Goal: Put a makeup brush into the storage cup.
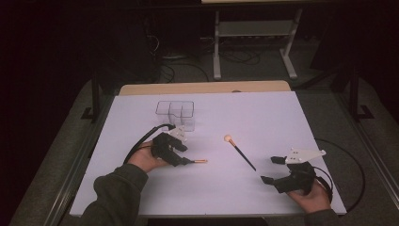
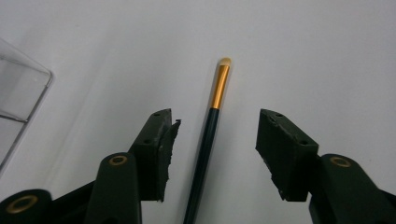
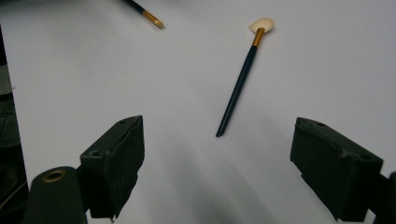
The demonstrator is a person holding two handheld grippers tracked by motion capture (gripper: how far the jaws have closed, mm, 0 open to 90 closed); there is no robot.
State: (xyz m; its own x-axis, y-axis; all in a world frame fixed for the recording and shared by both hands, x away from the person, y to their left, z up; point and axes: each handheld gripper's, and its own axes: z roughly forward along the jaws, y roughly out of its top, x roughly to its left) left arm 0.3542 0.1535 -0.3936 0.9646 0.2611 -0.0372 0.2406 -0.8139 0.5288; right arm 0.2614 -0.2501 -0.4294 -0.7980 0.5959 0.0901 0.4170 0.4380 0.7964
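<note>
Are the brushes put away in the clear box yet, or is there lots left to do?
Nothing looks put away yet: the clear box looks empty. The left gripper has its jaws around the thin brush, not yet pressing on it. The fan brush lies on the white table, and the right gripper waits open nearby. Probably both brushes are left to do.

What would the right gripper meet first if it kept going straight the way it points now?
Probably the dark handle tip of the fan-tipped brush, which lies ahead between the right gripper's open jaws on the white table. Nothing lies between them, though depth is hard to judge.
</note>
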